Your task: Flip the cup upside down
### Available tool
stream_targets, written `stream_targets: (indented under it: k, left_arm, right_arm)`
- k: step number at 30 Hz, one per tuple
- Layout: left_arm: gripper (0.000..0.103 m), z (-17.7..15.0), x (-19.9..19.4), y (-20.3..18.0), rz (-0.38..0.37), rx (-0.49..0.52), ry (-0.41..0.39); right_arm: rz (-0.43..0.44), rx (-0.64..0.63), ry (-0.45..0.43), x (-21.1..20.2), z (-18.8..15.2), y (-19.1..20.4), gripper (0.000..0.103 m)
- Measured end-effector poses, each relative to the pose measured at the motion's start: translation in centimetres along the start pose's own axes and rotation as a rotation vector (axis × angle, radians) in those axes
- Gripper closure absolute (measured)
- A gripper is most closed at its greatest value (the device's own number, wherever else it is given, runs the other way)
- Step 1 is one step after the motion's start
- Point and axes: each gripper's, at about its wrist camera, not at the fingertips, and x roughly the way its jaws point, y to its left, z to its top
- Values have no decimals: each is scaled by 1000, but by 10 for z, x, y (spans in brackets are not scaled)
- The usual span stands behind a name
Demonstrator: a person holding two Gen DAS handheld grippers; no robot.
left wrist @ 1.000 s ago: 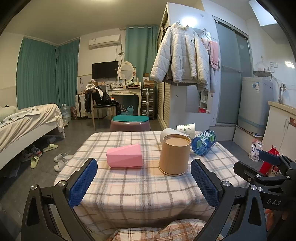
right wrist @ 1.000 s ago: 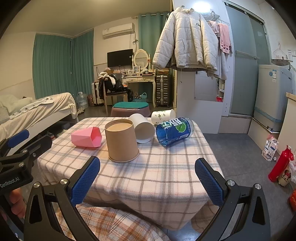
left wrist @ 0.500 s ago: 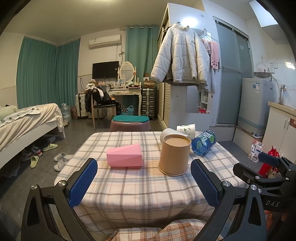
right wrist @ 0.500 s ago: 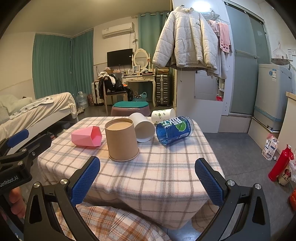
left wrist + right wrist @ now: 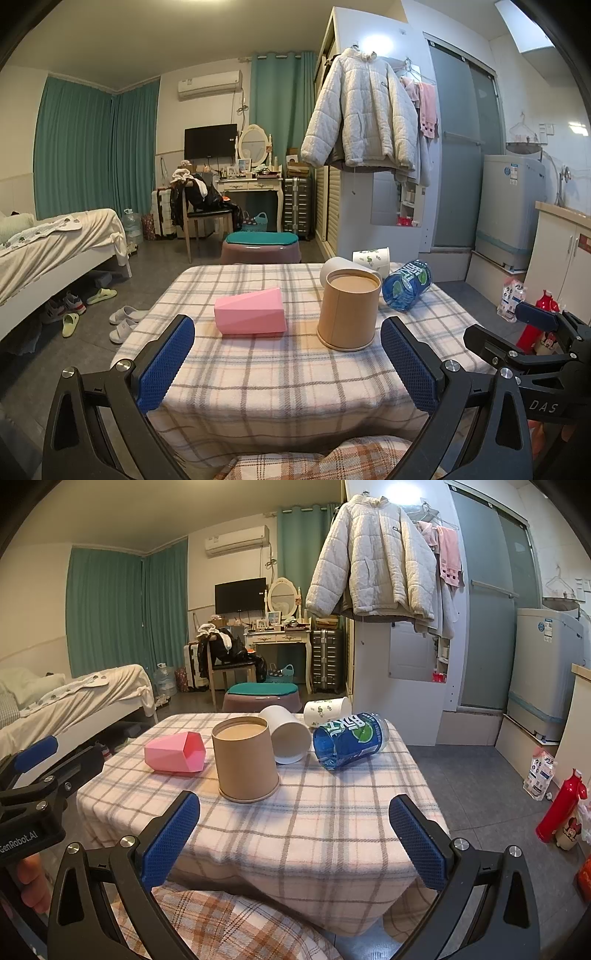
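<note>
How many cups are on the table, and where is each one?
5. Brown cup upside down in the middle; pink cup on its side, left; white cup behind it; leaf-print cup at the far edge; blue cup on its side, right.

Teal curtains (image 5: 96,147) along the far walls, white wall air conditioner (image 5: 209,84) up top, cream vanity desk with oval mirror (image 5: 251,181), grey tiled floor (image 5: 476,794), unmade bed (image 5: 55,236).

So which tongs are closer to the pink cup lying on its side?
Left, probably. The pink cup lies just ahead of the left tongs, between their open fingers. From the right tongs it sits further off, beyond their left finger.
</note>
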Motion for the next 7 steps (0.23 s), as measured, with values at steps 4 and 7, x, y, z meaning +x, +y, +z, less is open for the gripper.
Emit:
stream_targets:
  k: [4,7]
  left_arm:
    - [0,0,-1,0,2,7,2]
    - [0,0,-2,-1,0,13,1]
  right_arm:
    - [0,-1,1,0,0,0,0]
    - [1,-1,0,0,0,0,0]
